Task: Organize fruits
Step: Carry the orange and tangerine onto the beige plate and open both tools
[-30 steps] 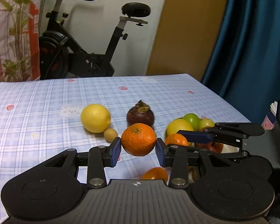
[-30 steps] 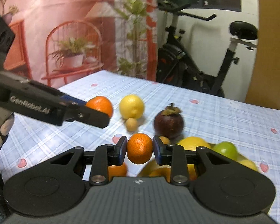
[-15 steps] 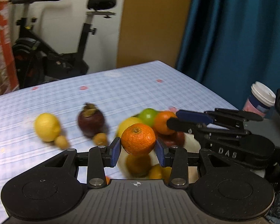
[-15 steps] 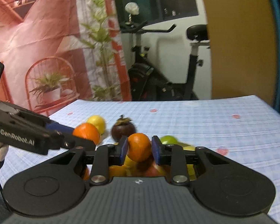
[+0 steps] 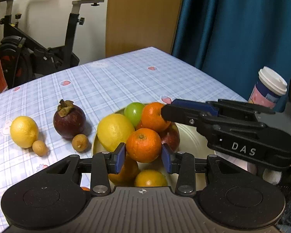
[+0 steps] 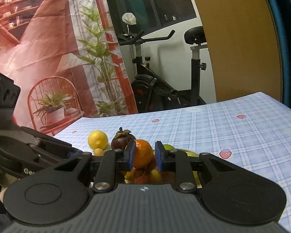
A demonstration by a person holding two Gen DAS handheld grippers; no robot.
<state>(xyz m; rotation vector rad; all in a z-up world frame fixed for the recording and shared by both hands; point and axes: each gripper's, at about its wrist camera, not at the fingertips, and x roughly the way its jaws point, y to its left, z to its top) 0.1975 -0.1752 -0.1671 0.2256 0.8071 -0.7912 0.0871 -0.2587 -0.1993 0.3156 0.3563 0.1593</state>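
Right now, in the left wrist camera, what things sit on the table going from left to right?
lemon → small brown fruit → mangosteen → second small brown fruit → plate of fruit → paper cup

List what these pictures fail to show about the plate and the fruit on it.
- Plate: in the left wrist view its near rim is hidden by the left claw, its right edge by the right claw.
- Fruit low in the pile: in the right wrist view blurred and dark under the orange held by that claw; count unclear.
- Red fruit: mostly covered by oranges; kind unclear.
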